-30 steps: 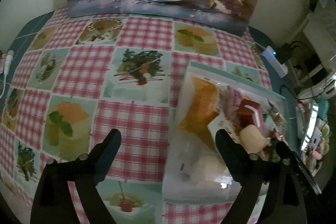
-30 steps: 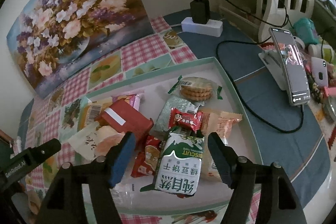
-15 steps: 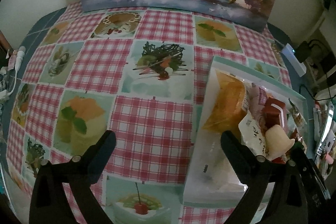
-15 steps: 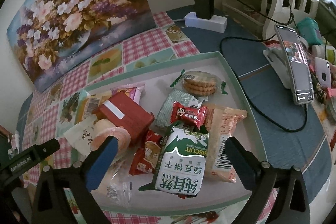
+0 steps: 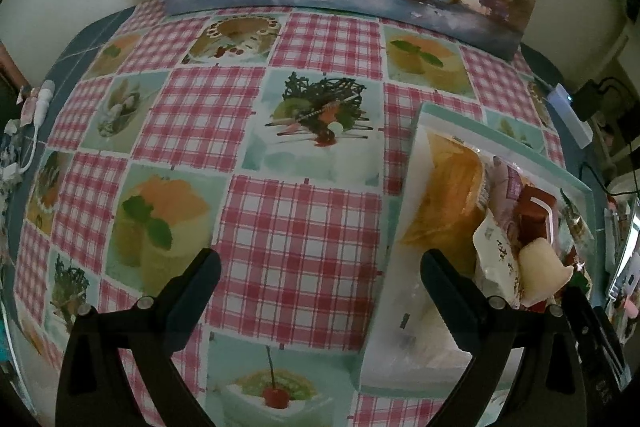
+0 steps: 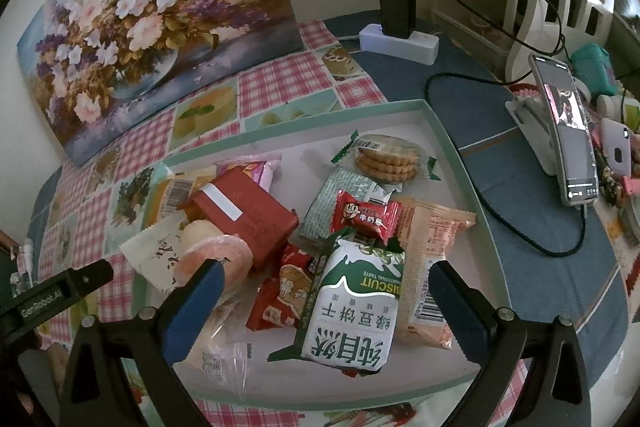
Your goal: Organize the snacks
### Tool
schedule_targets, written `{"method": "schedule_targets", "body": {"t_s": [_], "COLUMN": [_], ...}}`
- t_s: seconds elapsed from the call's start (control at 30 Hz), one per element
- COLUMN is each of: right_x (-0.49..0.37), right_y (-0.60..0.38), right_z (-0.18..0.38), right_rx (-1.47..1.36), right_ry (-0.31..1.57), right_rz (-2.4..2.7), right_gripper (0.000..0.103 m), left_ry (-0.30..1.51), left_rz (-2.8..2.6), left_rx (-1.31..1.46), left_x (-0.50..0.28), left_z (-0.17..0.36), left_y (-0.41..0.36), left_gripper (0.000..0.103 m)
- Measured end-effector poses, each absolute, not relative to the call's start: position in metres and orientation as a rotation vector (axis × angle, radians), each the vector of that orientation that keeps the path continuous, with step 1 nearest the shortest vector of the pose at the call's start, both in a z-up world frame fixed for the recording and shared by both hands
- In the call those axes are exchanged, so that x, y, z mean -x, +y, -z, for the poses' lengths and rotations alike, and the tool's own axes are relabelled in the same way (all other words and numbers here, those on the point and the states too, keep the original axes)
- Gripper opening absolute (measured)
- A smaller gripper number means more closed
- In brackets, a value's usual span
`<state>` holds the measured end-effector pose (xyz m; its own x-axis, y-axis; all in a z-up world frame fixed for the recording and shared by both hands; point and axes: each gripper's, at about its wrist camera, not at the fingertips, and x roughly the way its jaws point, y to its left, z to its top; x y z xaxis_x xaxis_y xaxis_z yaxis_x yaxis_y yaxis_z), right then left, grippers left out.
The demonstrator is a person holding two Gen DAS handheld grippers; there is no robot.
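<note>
Checked pink tablecloth (image 5: 296, 243) lies bare beside the shallow green-rimmed tray (image 6: 448, 147) where mixed snack packets (image 6: 352, 307) sit jumbled, unsorted, both the left gripper (image 5: 320, 291) and right gripper (image 6: 324, 295) spread wide, empty.

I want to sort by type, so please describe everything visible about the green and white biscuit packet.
The green and white biscuit packet is a sealed, glossy plastic pouch, puffed, printed "BISCUIT" with large Chinese characters. It lies flat in the shallow tray, near its front edge, atop a pile of other snacks, overlapping a red wrapper. It sits between the open right tongs, untouched.
</note>
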<state>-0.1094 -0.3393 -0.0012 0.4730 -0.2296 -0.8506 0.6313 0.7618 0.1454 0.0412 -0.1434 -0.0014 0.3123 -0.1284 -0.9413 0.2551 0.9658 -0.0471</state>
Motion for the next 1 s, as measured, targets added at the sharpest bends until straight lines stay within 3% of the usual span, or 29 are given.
{"method": "schedule_targets", "body": {"t_s": [1.0], "right_x": [0.162], "right_y": [-0.292], "right_z": [-0.025], "right_rx": [-0.415], "right_ry": [0.9], "right_rz": [0.532], "right_gripper": [0.103], "left_ry": [1.068], "left_rz": [0.241], "left_rx": [-0.269], "left_x": [0.032], "left_z": [-0.031], "left_y": [-0.107], "left_gripper": [0.1]}}
